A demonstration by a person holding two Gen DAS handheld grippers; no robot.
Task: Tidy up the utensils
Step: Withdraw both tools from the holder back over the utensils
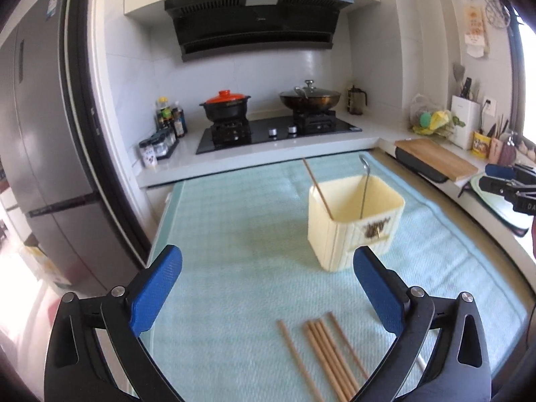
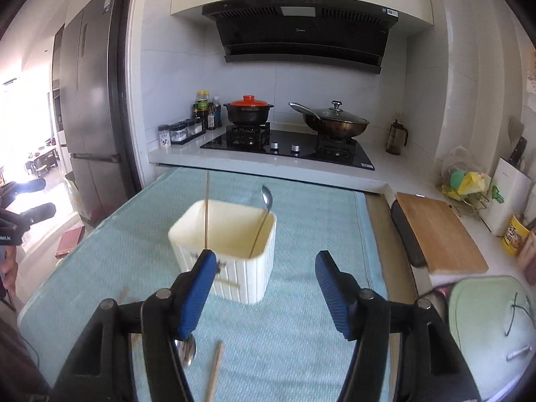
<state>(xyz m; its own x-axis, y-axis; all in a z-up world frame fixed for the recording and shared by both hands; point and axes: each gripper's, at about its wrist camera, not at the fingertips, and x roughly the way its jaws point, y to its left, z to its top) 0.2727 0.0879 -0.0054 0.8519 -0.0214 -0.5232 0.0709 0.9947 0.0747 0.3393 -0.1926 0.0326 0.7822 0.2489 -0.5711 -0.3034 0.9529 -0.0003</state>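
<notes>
We have the cream utensil holder [image 1: 355, 224] standing upright on the pale green mat [image 1: 234, 221], at about one o'clock from our left gripper [image 1: 268, 294] and at about eleven o'clock, just ahead, from our right gripper [image 2: 263, 284]. One chopstick [image 1: 318, 189] and a metal spoon [image 1: 364, 187] already lean inside it, handles down in the bin.

Both tongs are released: the left jaws stand spread wide with nothing between them, and the right jaws are parted and empty too, its left pad merely overlapping the holder's front wall in view; we cannot tell whether it touches.

The next step, as we judge it, is another pick. The loose chopsticks [image 1: 330, 355] lie on the mat at six o'clock of the left gripper, a bundle lying side by side, with single sticks just beside it on either hand. A second spoon [image 2: 187, 351] and another chopstick [image 2: 214, 372] lie near the right gripper, at about seven o'clock, partly hidden under its left finger.

To do this well, we lower the left gripper so its pads straddle the bundle across its length, not along it, and close near the middle so the sticks do not pivot. We take few at a time, since thin round sticks may roll out. Then we tilt them near upright before releasing over the holder, clear of the leaning spoon.
</notes>
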